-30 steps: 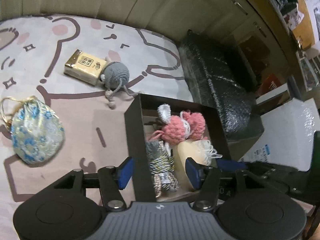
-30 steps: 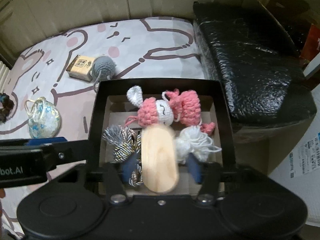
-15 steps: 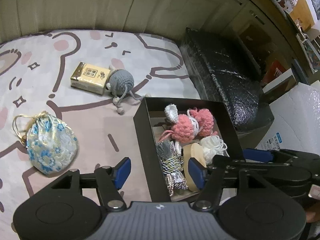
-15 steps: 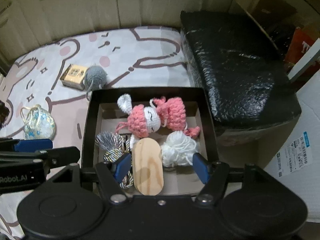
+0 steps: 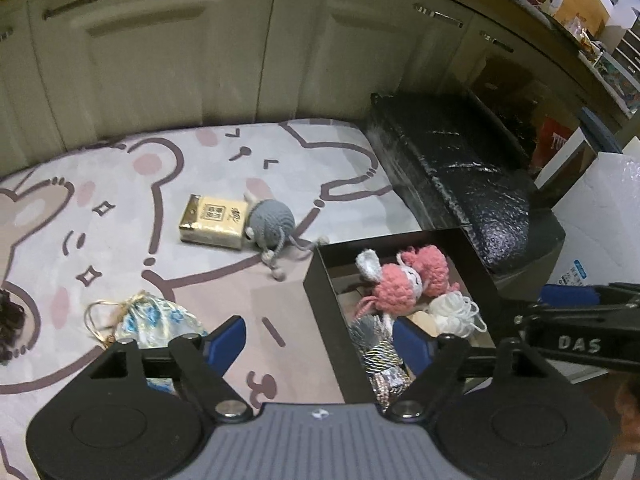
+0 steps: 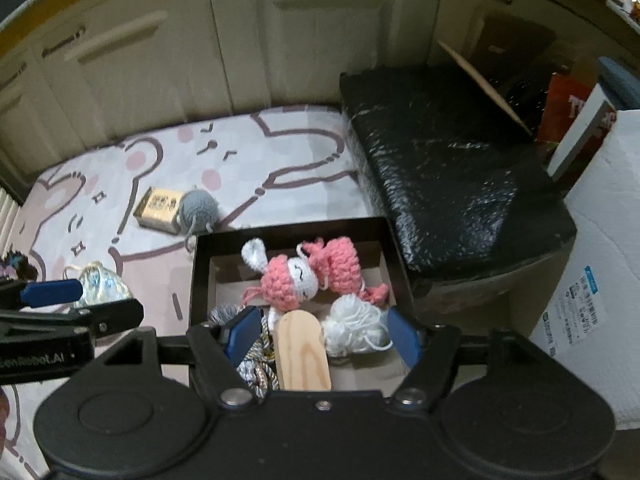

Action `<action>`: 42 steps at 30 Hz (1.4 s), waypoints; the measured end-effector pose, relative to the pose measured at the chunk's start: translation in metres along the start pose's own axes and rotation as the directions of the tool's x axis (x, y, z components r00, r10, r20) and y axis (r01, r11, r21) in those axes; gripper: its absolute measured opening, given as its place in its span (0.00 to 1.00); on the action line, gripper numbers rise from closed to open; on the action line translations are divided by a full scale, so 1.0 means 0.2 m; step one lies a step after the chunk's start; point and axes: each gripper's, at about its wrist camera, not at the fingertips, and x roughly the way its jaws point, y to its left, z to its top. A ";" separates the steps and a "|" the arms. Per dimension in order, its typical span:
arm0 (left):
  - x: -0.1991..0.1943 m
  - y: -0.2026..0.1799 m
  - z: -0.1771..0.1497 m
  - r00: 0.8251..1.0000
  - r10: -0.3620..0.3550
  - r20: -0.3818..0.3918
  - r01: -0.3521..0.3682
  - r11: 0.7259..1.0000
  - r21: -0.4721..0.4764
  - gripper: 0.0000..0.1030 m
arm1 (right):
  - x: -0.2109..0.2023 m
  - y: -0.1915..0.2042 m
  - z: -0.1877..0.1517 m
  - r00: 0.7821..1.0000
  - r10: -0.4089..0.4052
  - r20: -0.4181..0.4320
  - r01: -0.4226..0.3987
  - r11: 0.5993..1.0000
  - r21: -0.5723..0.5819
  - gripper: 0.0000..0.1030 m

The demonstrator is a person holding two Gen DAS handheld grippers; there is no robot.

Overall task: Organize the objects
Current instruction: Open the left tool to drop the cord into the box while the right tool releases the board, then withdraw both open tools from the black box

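Both grippers, left [image 5: 320, 340] and right [image 6: 322, 330], hang with jaws spread and empty; the wooden block [image 6: 304, 354] lies in the box [image 6: 200, 276] between the right jaws.

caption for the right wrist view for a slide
Open right gripper above a black box holding a pink crochet doll, white yarn and a wooden piece.

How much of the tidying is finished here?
Partly done. The black box already holds the pink crochet doll, wooden piece, white yarn and tassels. Both grippers, left and right, are open and empty. The tissue pack, grey crochet toy and floral pouch remain on the mat.
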 end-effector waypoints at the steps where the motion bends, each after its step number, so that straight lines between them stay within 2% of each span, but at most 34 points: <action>1: 0.00 0.00 0.00 1.000 0.006 0.002 -0.006 1.000 0.000 0.82 | -0.01 0.00 0.00 1.000 -0.001 0.006 0.001 1.000 0.005 0.71; 9: -0.05 0.05 0.02 0.997 0.067 0.035 -0.067 0.998 0.014 0.97 | -0.05 -0.03 -0.02 0.998 -0.038 0.042 0.037 0.999 0.018 0.85; 13: -0.07 0.07 0.03 0.994 0.094 0.058 -0.096 0.995 0.021 1.00 | -0.07 -0.05 -0.03 0.997 -0.052 0.063 0.051 0.998 0.027 0.91; 15: -0.07 0.08 0.03 0.993 0.099 0.062 -0.101 0.995 0.022 1.00 | -0.07 -0.05 -0.04 0.996 -0.053 0.074 0.051 0.998 0.033 1.00; 31: -0.09 0.17 0.03 0.992 0.110 0.064 -0.112 0.993 0.032 1.00 | -0.06 -0.04 -0.05 0.994 -0.074 0.083 0.070 0.996 0.060 1.00; 42: -0.18 0.38 0.05 0.983 0.161 0.088 -0.160 0.987 -0.024 1.00 | -0.03 0.15 -0.02 0.996 -0.024 0.091 0.023 1.000 0.017 1.00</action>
